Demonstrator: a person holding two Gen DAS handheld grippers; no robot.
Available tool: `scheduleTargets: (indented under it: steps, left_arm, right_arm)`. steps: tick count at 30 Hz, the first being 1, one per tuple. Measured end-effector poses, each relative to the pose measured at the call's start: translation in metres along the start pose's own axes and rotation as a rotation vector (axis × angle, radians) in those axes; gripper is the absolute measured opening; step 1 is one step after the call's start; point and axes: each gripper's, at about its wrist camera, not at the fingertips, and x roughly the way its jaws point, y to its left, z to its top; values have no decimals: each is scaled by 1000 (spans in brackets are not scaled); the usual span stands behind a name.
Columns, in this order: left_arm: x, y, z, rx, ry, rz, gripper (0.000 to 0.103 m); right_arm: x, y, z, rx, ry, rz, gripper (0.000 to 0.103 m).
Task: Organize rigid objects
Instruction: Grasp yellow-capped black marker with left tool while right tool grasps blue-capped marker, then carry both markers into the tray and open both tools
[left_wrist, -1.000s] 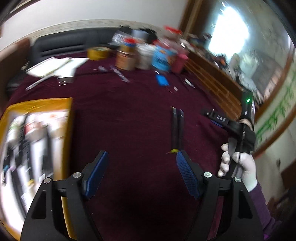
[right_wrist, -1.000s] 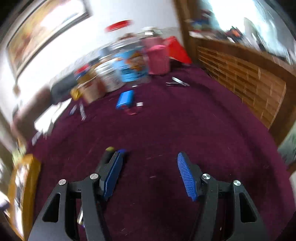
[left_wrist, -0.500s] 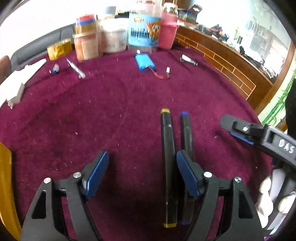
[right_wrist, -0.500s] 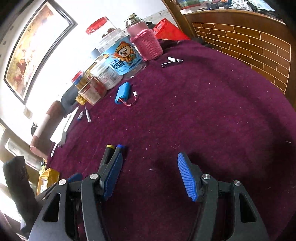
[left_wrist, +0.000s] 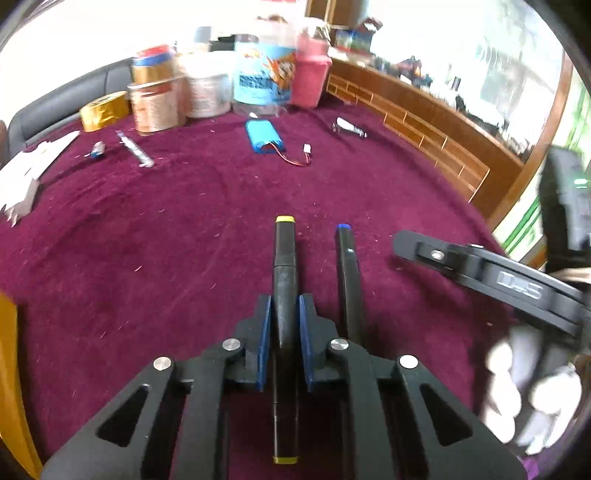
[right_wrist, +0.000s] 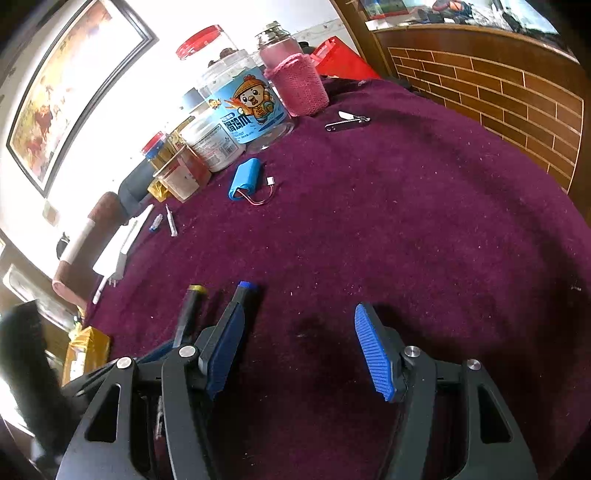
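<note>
a: where are we with the tidying?

b: we're on the pick-up step. our left gripper (left_wrist: 284, 317) has just been closing, and its blue pads now press both sides of the yellow-capped marker (left_wrist: 283, 280), which lies on the dark red cloth (left_wrist: 166, 240) pointing away from us. whether it is off the cloth yet, we cannot tell.

a: and the other pen?

b: the blue-capped marker (left_wrist: 347, 280) lies just beside it, on its right, roughly parallel and untouched. our right gripper (right_wrist: 299, 350) hovers nearby with its jaws about half open and nothing between them; its left finger sits over the blue-capped one's end.

a: what does the next move call for?

b: a clean lift, we judge, straight up so the neighbour isn't dragged along. then a carry to wherever the pens belong, perhaps the yellow tray (left_wrist: 9, 369) at the left edge, though we see too little of it to be sure. the jars, battery pack (left_wrist: 264, 136) and nail clipper (left_wrist: 349, 127) stand well apart at the far side.
</note>
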Motion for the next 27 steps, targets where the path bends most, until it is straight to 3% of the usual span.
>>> scheduleTargets:
  steps: [6, 10, 13, 17, 23, 25, 27]
  left_arm:
    - [-74, 27, -34, -139, -109, -117, 12]
    - [-140, 41, -60, -174, -232, -139, 12]
    - [-179, 56, -75, -177, -291, -78, 12]
    - [-212, 87, -97, -238, -320, 4, 12]
    - [-244, 143, -142, -373, -333, 126, 12]
    - [-248, 160, -158, -417, -324, 170, 12]
    - [-252, 176, -172, -458, -307, 219, 12]
  right_arm:
    - [3, 9, -2, -61, -8, -39, 58]
    - [0, 8, -3, -34, 0, 65, 58]
    - [2, 20, -8, -72, 20, 71, 58]
    - [11, 53, -19, -121, 116, 48, 58]
    - [34, 113, -40, -352, 161, -226, 56]
    - [36, 121, -44, -408, 140, -271, 32]
    - [33, 123, -46, -414, 148, -246, 12]
